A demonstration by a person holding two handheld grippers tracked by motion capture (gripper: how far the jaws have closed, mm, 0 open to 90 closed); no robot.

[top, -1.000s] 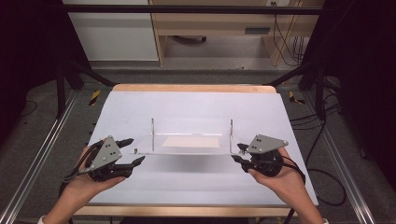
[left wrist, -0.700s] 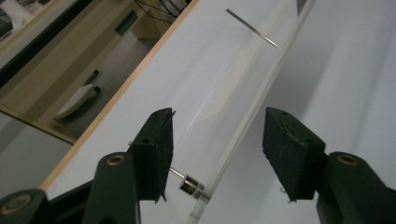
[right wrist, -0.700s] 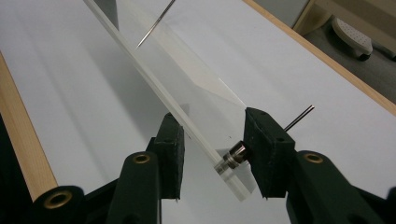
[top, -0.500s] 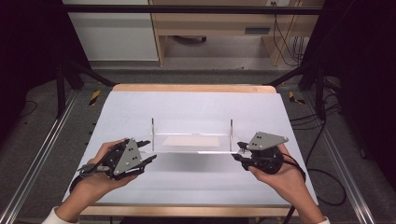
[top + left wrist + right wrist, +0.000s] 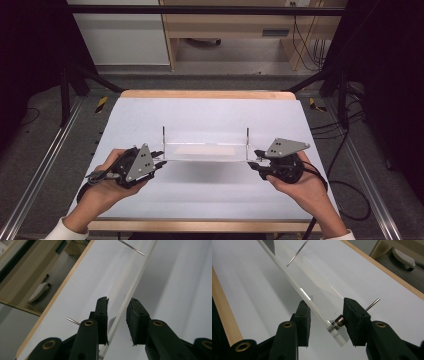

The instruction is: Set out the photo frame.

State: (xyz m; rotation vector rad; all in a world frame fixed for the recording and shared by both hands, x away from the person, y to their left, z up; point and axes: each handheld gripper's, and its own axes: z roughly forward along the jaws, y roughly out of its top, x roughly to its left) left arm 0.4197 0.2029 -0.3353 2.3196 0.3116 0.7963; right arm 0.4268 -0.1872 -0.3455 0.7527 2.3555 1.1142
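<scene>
You are working at a white-topped table (image 5: 210, 115) with a wooden edge showing at its far side; a clear acrylic plate (image 5: 205, 150) with two upright pins is sitting mid-table, toward the near side.

A white table (image 5: 210, 117) with a pale wooden edge (image 5: 205, 94) stood on a grey floor (image 5: 45, 125). Metal rails (image 5: 37, 170) ran along both its sides. Beyond it were a white cabinet (image 5: 120, 35) and a wooden bench (image 5: 235, 25). Black cables (image 5: 345, 185) lay on the floor to the right, and yellow-black tape (image 5: 101, 103) marked the far corners.
</scene>
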